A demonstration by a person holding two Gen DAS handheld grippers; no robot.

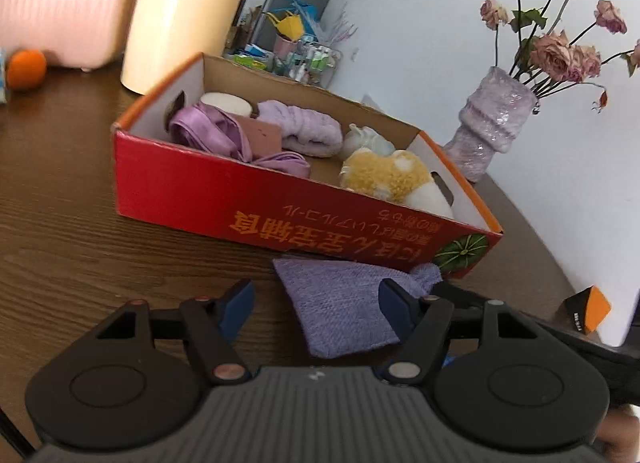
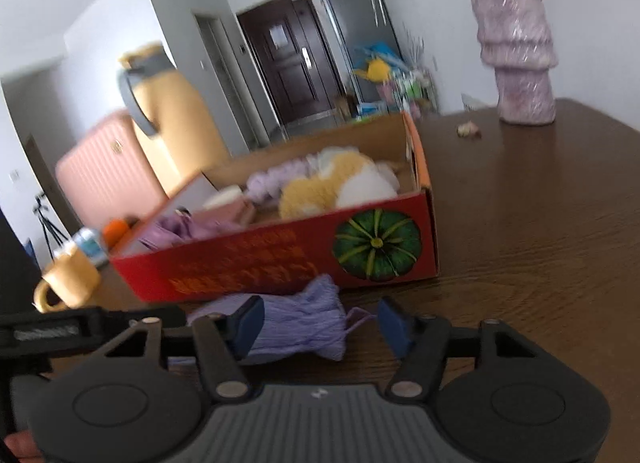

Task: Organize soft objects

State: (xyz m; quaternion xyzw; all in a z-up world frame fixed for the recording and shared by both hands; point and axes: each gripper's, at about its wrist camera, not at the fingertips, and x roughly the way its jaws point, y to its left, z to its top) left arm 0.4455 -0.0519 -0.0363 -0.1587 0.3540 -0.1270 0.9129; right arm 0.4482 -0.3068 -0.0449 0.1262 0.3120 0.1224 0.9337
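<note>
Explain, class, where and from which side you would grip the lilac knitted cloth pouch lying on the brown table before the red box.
Probably grip the lilac knitted cloth pouch at its gathered neck, below the flared end, descending from above. The neck is narrowest, so open jaws span it; the red box blocks the far side.

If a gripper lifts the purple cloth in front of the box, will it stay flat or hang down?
The cloth would probably hang limp: it is knit fabric lying flat, bunched at one corner. It looks light. It should not slip much, since the weave looks coarse.
</note>
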